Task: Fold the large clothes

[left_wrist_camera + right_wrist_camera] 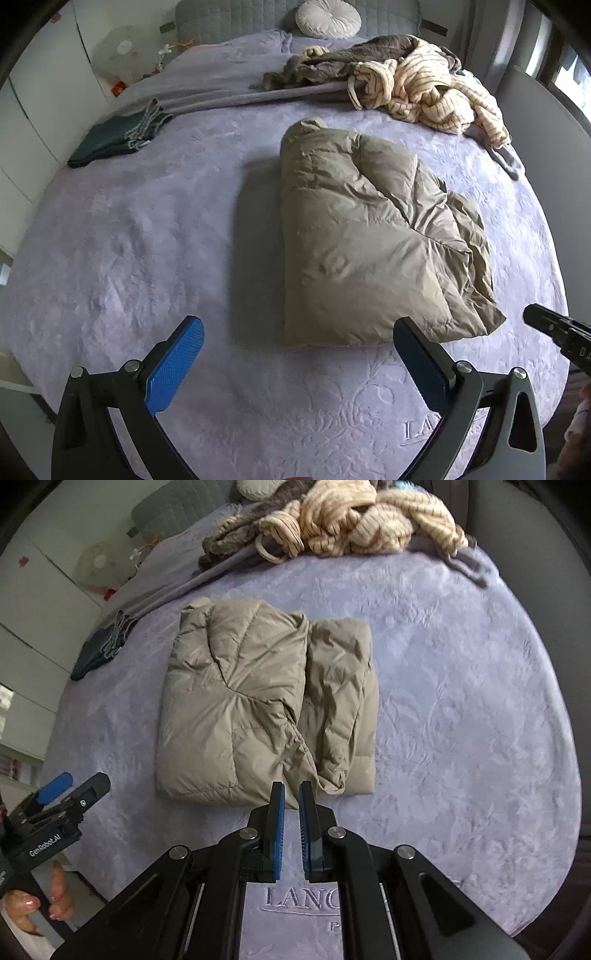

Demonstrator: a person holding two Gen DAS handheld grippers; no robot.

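A khaki puffer jacket [365, 236] [258, 705] lies folded into a thick bundle in the middle of the lilac bedspread [129, 240] [461, 701]. My left gripper [299, 332] hovers above the bed just in front of the bundle's near edge, open wide with nothing between its blue pads. My right gripper [291, 794] hangs over the bundle's near edge, shut with only a thin slit between its pads and no cloth in them. The right gripper's tip [554, 328] shows at the right in the left wrist view; the left gripper [55, 812] sits at the lower left in the right wrist view, a hand [55, 897] holding it.
A heap of cream striped and grey-brown clothes [406, 77] [332, 520] lies at the far right of the bed. A folded dark green garment [118, 136] [99, 646] rests at the left edge. A round cushion [328, 18] leans on the grey headboard. White cupboards and a fan [118, 51] stand left.
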